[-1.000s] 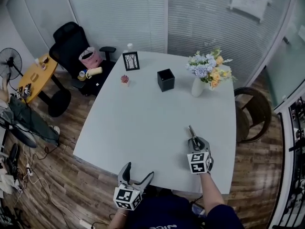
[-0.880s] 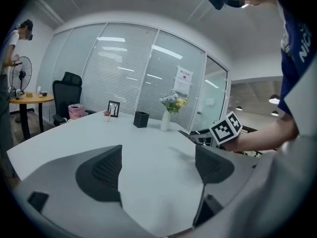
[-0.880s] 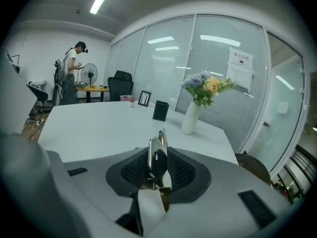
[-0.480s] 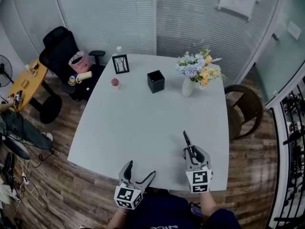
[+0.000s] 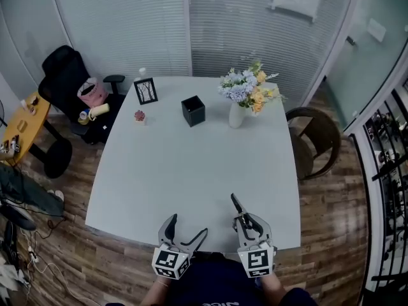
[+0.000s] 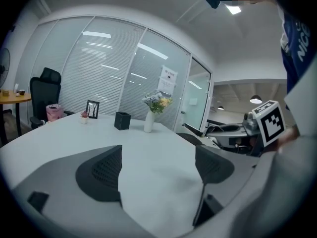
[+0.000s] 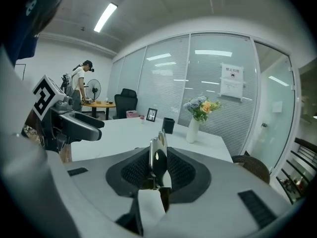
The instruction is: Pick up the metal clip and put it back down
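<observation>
right gripper [image 7: 157, 180] is clamped narrow on the metal clip [image 7: 157, 157] – pads pinching its lower end, the shiny handles sticking up out of the jaws. in the head view the clip [image 5: 236, 204] sits at about 5 o'clock on the white table [image 5: 191, 164], close to the near edge and, as far as i can judge, lifted off it. left gripper [image 6: 158, 170] is idle at 7 o'clock, jaws spread wide with only bare tabletop between them.

so the put-down looks like the step in hand. to do it well: bring the clip straight down and keep it level. let its bottom meet the table before loosening the pinch, then ease the jaws apart slowly so the springy metal doesn't flick away. a spot further in towards 12 o'clock, off that near edge, looks safer.

writing – a white notice [image 7: 232, 81] hangs on the glass wall at 1 o'clock, print too small to read. the cubes carry black-and-white square markers, no words. white letters on the person's blue top [image 6: 299, 38] are cut off, unreadable.
</observation>
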The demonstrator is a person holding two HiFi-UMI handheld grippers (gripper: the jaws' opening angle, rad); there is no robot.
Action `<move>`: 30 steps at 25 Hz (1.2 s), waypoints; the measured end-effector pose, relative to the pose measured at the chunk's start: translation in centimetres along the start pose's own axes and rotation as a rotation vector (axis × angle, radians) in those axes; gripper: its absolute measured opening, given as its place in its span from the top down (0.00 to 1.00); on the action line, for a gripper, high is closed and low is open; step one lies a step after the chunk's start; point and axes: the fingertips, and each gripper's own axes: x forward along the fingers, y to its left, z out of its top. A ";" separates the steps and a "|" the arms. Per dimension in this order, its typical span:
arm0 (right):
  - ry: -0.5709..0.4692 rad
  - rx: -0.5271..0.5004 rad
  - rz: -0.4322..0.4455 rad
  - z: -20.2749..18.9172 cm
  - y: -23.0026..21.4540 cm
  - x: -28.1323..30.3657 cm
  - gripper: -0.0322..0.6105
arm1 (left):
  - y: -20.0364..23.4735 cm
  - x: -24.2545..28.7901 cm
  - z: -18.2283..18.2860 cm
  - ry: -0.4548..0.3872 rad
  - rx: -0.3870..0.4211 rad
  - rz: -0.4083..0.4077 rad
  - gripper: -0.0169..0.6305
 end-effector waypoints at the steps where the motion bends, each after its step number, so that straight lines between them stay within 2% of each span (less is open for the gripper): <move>1: 0.007 0.000 0.001 -0.1 0.2 -0.1 0.78 | 0.0 0.0 0.0 0.001 0.000 -0.007 0.28; 9: 0.001 0.006 -0.002 -0.1 0.6 -0.2 0.78 | -0.5 -0.1 0.3 -0.011 0.015 -0.039 0.28; 13: -0.019 -0.004 0.025 0.9 1.2 0.5 0.78 | -0.4 -0.6 0.5 -0.019 0.019 -0.038 0.29; 30: -0.128 -0.165 0.255 7.8 9.3 8.0 0.78 | 6.2 -5.4 0.6 -0.050 -0.037 0.155 0.29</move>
